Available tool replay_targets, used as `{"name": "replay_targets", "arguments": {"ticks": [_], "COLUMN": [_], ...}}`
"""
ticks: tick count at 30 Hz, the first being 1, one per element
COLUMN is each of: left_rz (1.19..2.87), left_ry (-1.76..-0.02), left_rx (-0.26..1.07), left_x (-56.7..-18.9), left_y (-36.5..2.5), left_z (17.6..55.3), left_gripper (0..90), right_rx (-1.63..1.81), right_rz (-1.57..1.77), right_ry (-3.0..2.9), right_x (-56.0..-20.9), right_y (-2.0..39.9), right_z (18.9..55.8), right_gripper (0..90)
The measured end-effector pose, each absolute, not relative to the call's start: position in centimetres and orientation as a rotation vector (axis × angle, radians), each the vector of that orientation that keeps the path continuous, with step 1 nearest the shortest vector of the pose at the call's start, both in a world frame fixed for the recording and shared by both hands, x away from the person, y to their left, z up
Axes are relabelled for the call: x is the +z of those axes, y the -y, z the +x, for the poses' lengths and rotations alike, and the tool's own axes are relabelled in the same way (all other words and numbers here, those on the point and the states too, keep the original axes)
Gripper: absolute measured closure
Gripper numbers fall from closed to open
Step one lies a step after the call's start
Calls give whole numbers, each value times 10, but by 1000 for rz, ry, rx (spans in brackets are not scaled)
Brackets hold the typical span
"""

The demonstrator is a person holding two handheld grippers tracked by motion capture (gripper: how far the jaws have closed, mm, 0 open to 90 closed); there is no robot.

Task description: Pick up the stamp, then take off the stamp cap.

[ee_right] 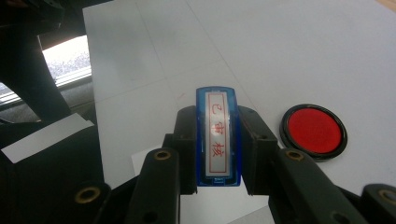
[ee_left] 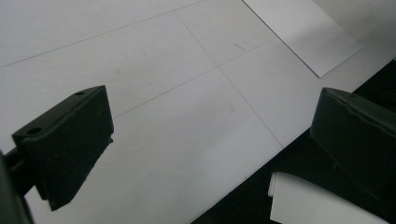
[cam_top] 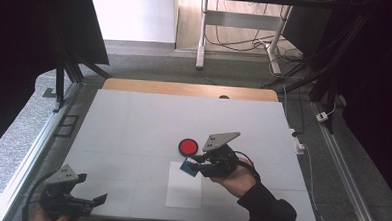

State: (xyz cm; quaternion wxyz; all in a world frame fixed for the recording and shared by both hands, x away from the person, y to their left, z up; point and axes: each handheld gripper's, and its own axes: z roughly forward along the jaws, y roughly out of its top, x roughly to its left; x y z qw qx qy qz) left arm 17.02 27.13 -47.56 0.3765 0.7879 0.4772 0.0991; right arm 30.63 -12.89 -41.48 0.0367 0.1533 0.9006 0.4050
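Note:
A blue stamp with red characters on its white label sits clamped between the two black jaws of my right gripper. From the high view, that right gripper holds the blue stamp just over the top edge of a white sheet of paper. A round red ink pad in a black rim lies just beyond it, and the ink pad is to the right of the jaws in the right gripper view. My left gripper rests at the near left table edge, its jaws wide apart and empty.
The white table has bare room to the left and behind the ink pad. A corner of the paper sheet lies ahead of the left gripper. Dark frames and cables stand around the table; a desk's legs are beyond it.

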Motion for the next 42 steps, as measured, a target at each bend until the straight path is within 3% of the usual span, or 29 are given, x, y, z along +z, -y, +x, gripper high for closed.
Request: {"name": "replay_targets", "arguments": {"ticks": [21,29,42], "left_rz": [1995,2000,2028], "left_ry": [-1207,-1100,-927], "left_rx": [231,163,173], "left_x": [-474,-470,-469], "left_y": [-272,-266,-248], "left_z": [171,176,190], "left_gripper": [0,0,0], "right_rx": [1239,1247,1262], "right_rz": [441,435,420], "right_ry": [-2765,-2770,-2768], "right_x": [-414,-414,-410], "right_y": [131,131,133], "right_z": [306,306,305], "right_gripper": [709,709,709]}}
